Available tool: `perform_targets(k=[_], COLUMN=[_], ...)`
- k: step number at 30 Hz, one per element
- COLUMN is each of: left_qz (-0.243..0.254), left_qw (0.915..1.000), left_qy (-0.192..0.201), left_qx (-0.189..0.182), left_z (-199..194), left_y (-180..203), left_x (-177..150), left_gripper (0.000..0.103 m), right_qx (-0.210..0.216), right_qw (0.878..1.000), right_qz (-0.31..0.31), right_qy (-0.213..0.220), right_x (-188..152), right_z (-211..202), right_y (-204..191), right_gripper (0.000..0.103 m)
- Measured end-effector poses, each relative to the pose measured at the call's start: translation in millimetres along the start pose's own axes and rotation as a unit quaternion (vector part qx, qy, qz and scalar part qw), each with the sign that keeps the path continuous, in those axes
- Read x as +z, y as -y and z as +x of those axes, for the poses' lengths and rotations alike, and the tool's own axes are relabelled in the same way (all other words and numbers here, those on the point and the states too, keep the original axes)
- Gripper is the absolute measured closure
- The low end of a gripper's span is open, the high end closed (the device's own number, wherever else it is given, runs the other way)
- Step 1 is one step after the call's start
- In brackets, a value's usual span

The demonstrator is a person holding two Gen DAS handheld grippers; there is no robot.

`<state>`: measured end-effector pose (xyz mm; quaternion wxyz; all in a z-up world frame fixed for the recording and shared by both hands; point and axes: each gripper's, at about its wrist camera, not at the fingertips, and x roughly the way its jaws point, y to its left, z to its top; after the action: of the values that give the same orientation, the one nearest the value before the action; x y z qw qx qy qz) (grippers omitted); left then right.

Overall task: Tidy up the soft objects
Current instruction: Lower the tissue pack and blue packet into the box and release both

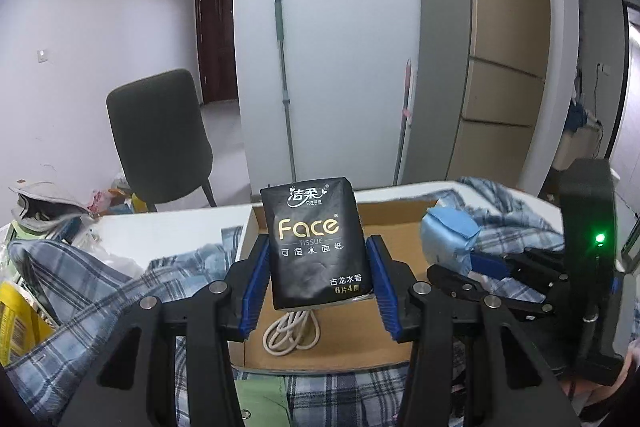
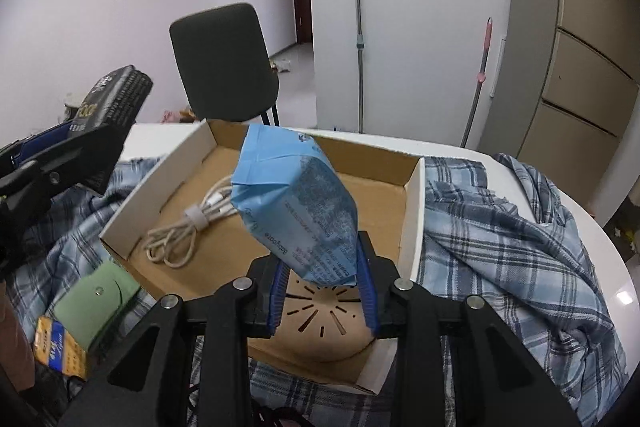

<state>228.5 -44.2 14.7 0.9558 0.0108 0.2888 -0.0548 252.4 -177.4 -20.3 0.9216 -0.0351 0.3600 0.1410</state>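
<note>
My left gripper (image 1: 318, 259) is shut on a black tissue pack (image 1: 316, 243) marked "Face", held upright above the shallow cardboard box (image 1: 248, 239). My right gripper (image 2: 322, 267) is shut on a light blue wipes pack (image 2: 296, 203), which tilts up to the left over the same box (image 2: 414, 211). A coiled white cable (image 2: 188, 223) lies on the box floor; in the left wrist view the cable (image 1: 290, 337) shows below the black pack. From the left wrist view, the right gripper (image 1: 480, 265) holds the blue pack (image 1: 448, 235) at the right. The black pack (image 2: 114, 99) appears at the left of the right wrist view.
A blue plaid cloth (image 2: 500, 235) is spread over the white round table (image 2: 580, 211) around the box. A green pouch (image 2: 96, 303) and a yellow packet (image 2: 60, 351) lie at the left. A dark chair (image 2: 224, 67) stands behind the table, mops (image 2: 358, 27) against the wall.
</note>
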Motion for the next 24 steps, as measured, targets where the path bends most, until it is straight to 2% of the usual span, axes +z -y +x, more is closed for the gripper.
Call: perform_targets(k=[3,4,5,6,7,8,11,13,19,24], left_qz=[-0.002,-0.004,-0.008,-0.01,-0.013,-0.018,-0.023,-0.026,-0.027,-0.019], left_qw=[0.9999,0.9998,0.9997,0.9996,0.9994,0.9994,0.9993,0.9992,0.9996,0.9992], left_qy=[-0.013,-0.017,-0.022,-0.027,-0.031,-0.027,-0.026,-0.026,-0.002,0.035], left_qx=[0.001,0.0,0.0,0.002,0.006,0.012,0.014,0.013,0.007,0.006], left_z=[8,10,12,12,13,13,13,11,-4,-39], left_y=[0,-1,-2,-2,-4,-7,-10,-10,-7,0], left_x=[-7,-7,-8,-9,-9,-9,-8,-7,1,19], left_gripper=[0.053,0.053,0.051,0.048,0.038,0.032,0.03,0.024,0.024,0.024], right_qx=[-0.005,-0.008,-0.007,-0.004,-0.004,-0.008,-0.015,-0.016,-0.016,-0.011], right_qw=[1.0,1.0,1.0,1.0,1.0,1.0,1.0,1.0,1.0,0.999], right_qz=[-0.012,-0.015,-0.014,-0.013,-0.011,-0.01,-0.007,-0.003,0.006,0.011], right_qy=[-0.007,-0.008,-0.012,-0.015,-0.019,-0.018,-0.007,-0.003,0.014,0.039], right_x=[-3,-4,-5,-5,-5,-5,-4,-3,4,17], right_z=[4,5,6,7,10,10,6,4,-8,-35], right_y=[-3,-5,-5,-6,-4,-2,1,4,8,4], right_gripper=[0.071,0.067,0.052,0.045,0.041,0.041,0.041,0.041,0.041,0.041])
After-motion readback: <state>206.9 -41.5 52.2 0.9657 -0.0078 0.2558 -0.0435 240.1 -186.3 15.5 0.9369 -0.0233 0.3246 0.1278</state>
